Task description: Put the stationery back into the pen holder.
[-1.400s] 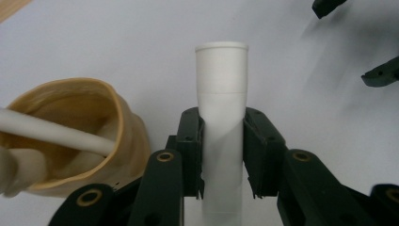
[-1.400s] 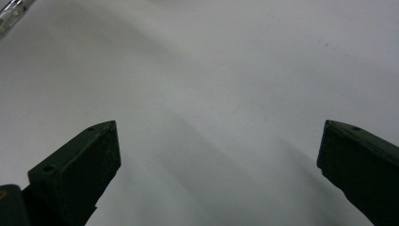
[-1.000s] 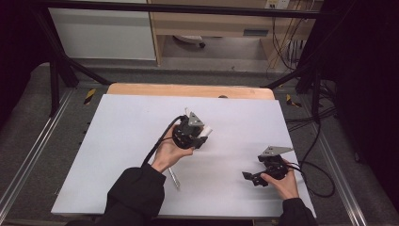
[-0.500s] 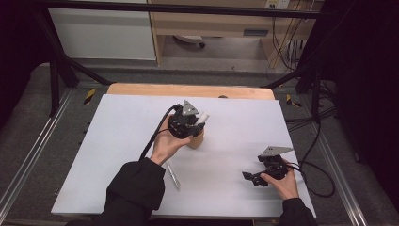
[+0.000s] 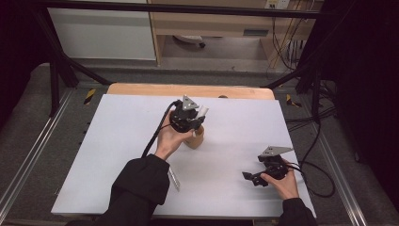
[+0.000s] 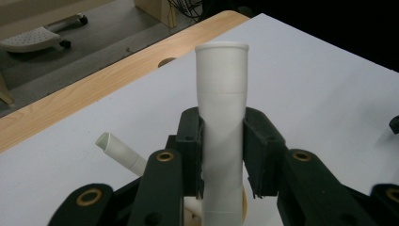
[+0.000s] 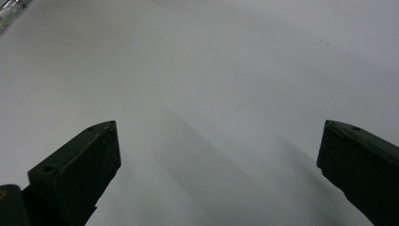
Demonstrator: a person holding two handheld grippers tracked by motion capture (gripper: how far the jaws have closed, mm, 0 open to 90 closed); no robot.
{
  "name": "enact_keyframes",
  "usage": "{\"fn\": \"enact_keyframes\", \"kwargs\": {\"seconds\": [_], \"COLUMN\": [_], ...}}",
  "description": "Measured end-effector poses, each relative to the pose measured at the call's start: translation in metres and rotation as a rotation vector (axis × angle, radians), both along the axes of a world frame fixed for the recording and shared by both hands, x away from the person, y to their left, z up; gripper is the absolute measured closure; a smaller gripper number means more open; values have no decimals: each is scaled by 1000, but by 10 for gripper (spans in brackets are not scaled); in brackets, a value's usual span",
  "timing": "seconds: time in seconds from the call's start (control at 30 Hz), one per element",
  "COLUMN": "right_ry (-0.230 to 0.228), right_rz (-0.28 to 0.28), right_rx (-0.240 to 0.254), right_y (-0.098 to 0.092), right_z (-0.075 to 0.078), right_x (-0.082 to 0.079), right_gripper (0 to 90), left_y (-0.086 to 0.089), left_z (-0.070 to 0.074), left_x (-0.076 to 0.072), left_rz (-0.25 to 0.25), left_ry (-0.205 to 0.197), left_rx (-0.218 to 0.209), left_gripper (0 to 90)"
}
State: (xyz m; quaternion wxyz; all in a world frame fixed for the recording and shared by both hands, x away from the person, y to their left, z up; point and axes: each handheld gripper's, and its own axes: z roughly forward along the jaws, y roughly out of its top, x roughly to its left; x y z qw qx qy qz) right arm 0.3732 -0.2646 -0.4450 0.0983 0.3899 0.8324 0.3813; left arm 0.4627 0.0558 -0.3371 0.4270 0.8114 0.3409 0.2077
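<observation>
Two tongs, left tongs (image 6: 221,155) clamping white tube (image 6: 222,103), mid-table

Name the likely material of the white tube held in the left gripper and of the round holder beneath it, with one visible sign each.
White tube: probably matte plastic or coated card; even white, a rolled rim, a faint seam. Round holder: seemingly wood; light tan, dull surface, though partly hidden by the left gripper.
</observation>
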Motion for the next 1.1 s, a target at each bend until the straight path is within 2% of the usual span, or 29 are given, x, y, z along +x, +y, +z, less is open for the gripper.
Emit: {"fn": "enact_keyframes", "kwargs": {"seconds": [0.57, 0.83, 1.1], "right_ry": [-5, -2, -1], "right_rz": [3, 3, 8], "right_rx": [-1, -6, -7], "right_y": [0, 0, 0], "right_z": [-1, -1, -1], "right_x": [0, 0, 0], "right_gripper": [7, 8, 8], "left_y": [-6, -2, 3], "left_z": [-24, -38, -47], "left_x": [18, 20, 18], "left_rz": [14, 15, 14], "left_ry": [34, 56, 73], "left_rx": [-20, -13, -8], "left_gripper": [691, 691, 690]}}
